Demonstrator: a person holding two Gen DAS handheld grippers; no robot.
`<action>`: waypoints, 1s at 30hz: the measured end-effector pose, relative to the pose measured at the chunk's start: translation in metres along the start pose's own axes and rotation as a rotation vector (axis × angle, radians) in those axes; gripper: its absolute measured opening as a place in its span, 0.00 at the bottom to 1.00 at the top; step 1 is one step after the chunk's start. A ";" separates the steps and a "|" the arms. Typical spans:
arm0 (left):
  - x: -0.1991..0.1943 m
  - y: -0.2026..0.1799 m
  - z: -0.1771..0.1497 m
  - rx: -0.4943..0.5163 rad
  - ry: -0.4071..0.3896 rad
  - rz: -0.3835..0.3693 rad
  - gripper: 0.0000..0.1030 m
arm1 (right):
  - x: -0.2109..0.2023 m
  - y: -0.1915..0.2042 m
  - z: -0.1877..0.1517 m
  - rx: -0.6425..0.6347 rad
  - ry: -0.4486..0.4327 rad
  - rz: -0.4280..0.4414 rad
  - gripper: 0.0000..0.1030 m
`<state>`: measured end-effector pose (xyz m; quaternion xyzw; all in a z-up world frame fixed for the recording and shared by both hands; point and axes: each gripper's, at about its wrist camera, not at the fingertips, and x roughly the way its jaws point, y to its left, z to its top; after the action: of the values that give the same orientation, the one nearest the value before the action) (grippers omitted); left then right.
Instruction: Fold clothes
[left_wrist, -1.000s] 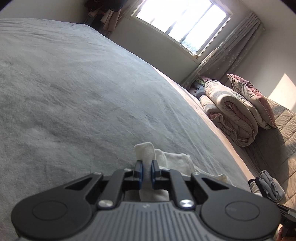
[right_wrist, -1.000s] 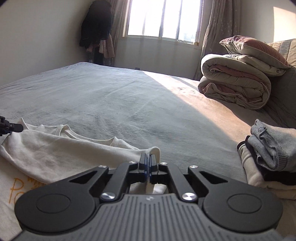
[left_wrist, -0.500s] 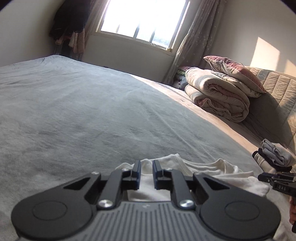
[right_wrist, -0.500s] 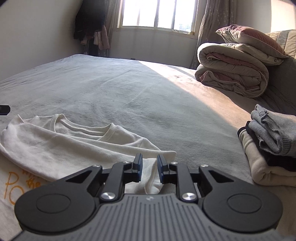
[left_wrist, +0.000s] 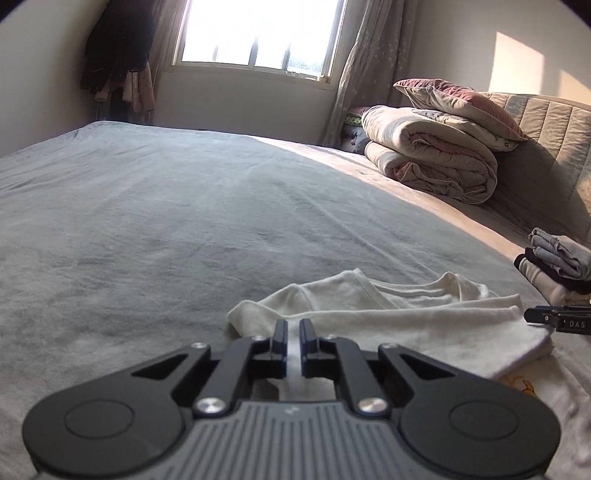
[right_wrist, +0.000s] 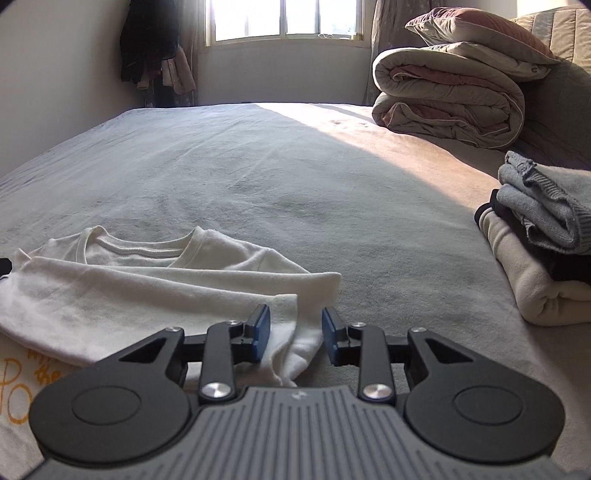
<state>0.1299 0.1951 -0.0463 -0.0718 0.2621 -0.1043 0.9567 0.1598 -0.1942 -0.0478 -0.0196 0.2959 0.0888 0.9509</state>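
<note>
Two grippers sit low over a grey bed (right_wrist: 258, 166), one in each of your hands. Your left gripper (left_wrist: 292, 325) has its jaws drawn to a narrow gap with a strip of pale fabric showing between them, though you cannot tell from this angle whether they pinch it or merely hover above it. Your right gripper (right_wrist: 295, 315) has its jaws spread wide, its blue pads (right_wrist: 261, 326) on either side of a loose corner of cloth without closing on it.

Between the two lies a cream T-shirt (right_wrist: 155, 280), spread flat on the bed with its round neckline facing away from you and both sides folded inward across the chest. Orange lettering (right_wrist: 22, 384) shows on the part nearest you, at the left edge of the right wrist view. From the left wrist view, the tip of your right gripper appears at the far right, touching the shirt's folded edge.

To your right, near the shirt, rests a stack of folded clothes (right_wrist: 543, 236), grey on top, dark in the middle, cream beneath. Farther back a rolled duvet (right_wrist: 450, 96) lies under a pillow (right_wrist: 476, 29), below a bright window (right_wrist: 284, 16)
</note>
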 end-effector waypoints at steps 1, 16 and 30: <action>-0.007 -0.001 -0.001 0.000 -0.003 -0.025 0.06 | -0.003 0.000 -0.003 -0.004 0.003 0.008 0.31; -0.052 -0.046 -0.025 0.166 0.155 -0.010 0.16 | -0.061 -0.004 -0.019 0.025 0.041 0.074 0.31; -0.119 -0.064 -0.076 0.078 0.327 -0.021 0.24 | -0.142 0.003 -0.081 0.000 0.165 0.189 0.36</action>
<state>-0.0199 0.1551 -0.0404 -0.0196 0.4094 -0.1346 0.9022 -0.0014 -0.2209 -0.0339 0.0009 0.3737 0.1762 0.9107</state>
